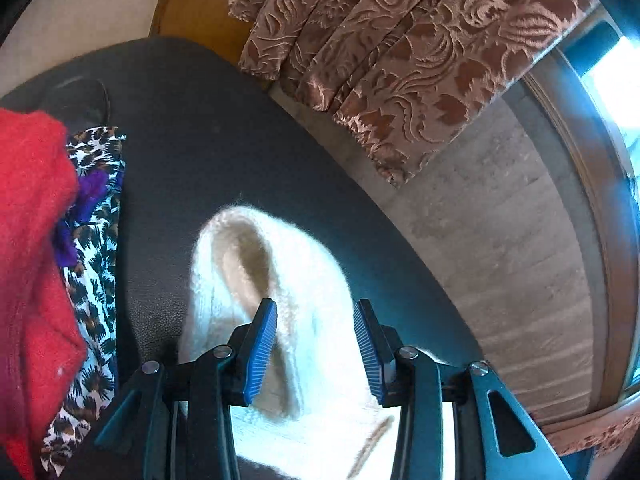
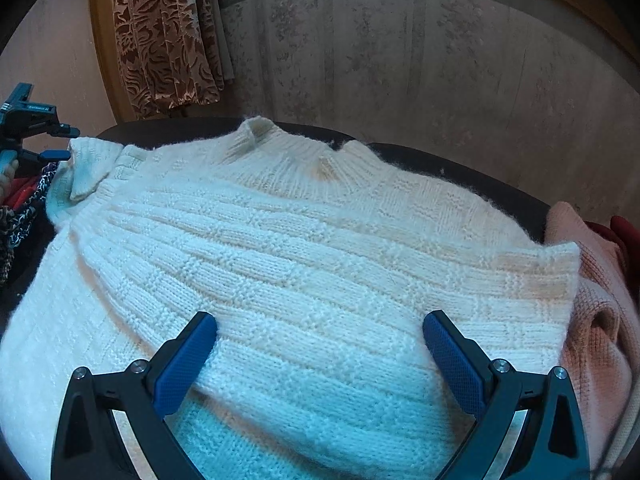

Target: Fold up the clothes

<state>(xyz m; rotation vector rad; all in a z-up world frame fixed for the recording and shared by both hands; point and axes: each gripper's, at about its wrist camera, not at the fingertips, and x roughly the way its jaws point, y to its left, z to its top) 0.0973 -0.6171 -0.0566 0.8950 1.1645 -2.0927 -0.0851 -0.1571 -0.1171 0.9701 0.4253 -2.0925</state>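
A cream knitted sweater lies spread flat on a dark table, its collar toward the far edge. My right gripper hovers open just above the sweater's body, its blue pads wide apart with nothing pinched. In the left wrist view one sleeve of the sweater is folded up, and its cuff opening faces the camera. My left gripper is open around that cuff, the left pad sitting at the cuff's mouth. The right wrist view shows the left gripper at the far left beside the sleeve cuff.
A red garment and a leopard-print garment are piled at the table's left. A pink knit lies at the right, with something red behind it. A brown patterned curtain and a grey wall stand behind the table.
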